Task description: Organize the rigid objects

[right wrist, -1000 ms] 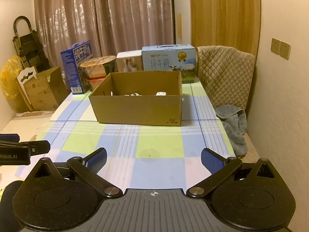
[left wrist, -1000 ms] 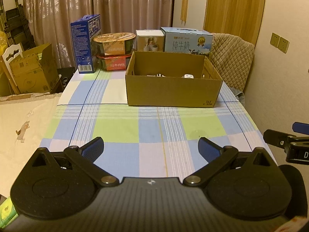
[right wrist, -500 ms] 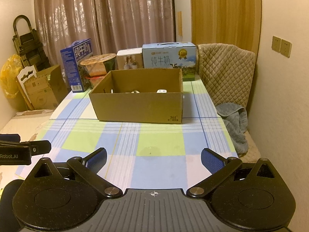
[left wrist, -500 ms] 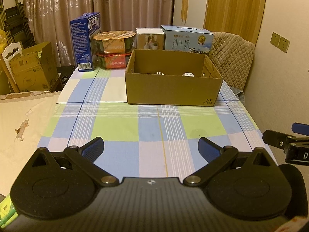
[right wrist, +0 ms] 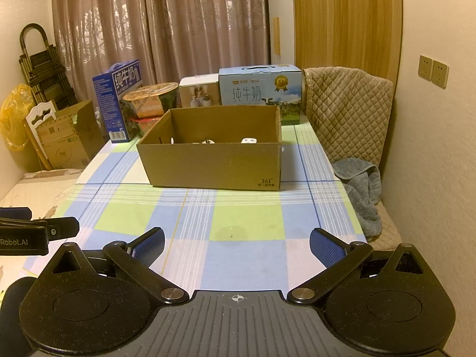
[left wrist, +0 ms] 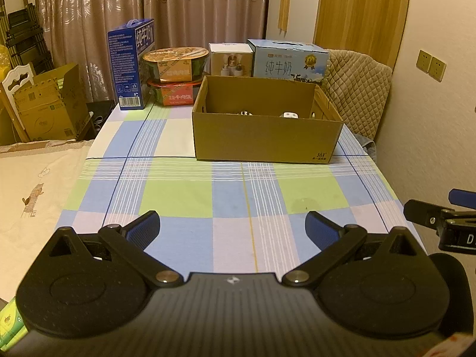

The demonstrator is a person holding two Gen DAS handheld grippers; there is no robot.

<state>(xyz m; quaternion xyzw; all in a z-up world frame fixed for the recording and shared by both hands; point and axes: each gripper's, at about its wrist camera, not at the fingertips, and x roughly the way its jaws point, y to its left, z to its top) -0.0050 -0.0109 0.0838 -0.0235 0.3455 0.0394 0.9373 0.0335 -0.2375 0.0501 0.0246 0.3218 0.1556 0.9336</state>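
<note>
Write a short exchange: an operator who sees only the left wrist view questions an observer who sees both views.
Operator: I see only one finger of the right tongs at my edge. Are they holding anything?
Observer: No. They are open and empty above the checked tablecloth.
Operator: What lies to the right of the brown cardboard box, off the table?
Observer: A crumpled grey towel lies on the quilted beige seat.
</note>
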